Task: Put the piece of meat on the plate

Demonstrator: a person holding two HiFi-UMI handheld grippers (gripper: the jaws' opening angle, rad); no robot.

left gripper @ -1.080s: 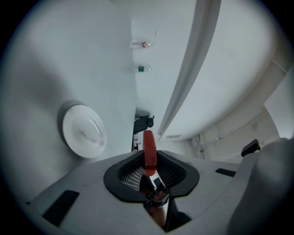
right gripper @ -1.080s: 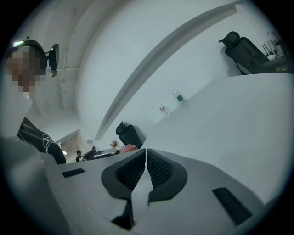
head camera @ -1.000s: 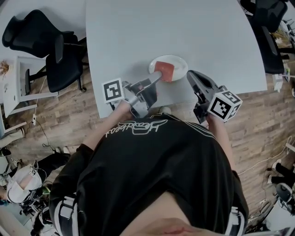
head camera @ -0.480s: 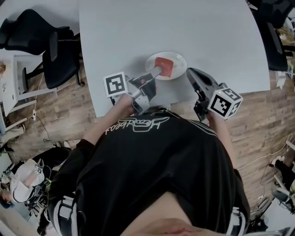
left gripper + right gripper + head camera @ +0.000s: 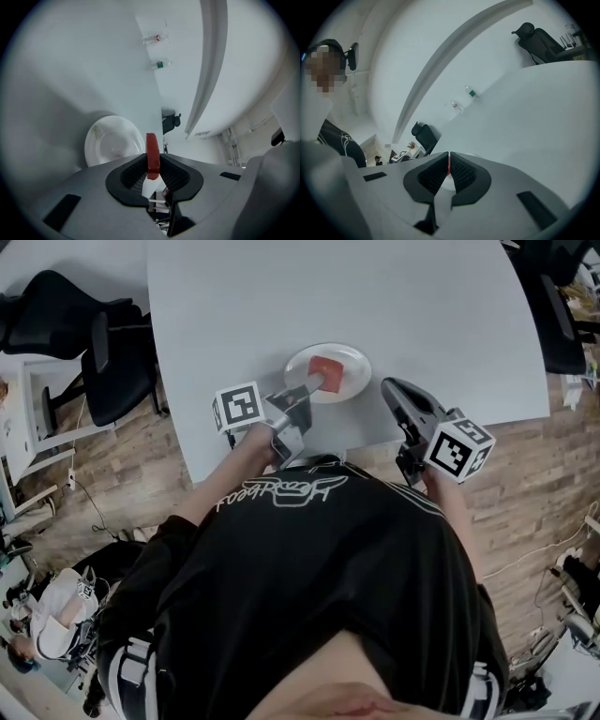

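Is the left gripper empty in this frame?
No, the left gripper pinches the red piece of meat upright between its pads.

Wood floor (image 5: 553, 484) — black office chairs (image 5: 122, 381)

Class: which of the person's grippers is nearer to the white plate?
Left. The left gripper reaches over the plate's rim, gripping the piece of meat over it. The right gripper sits off the plate's right side, apart from it, jaws together and empty.
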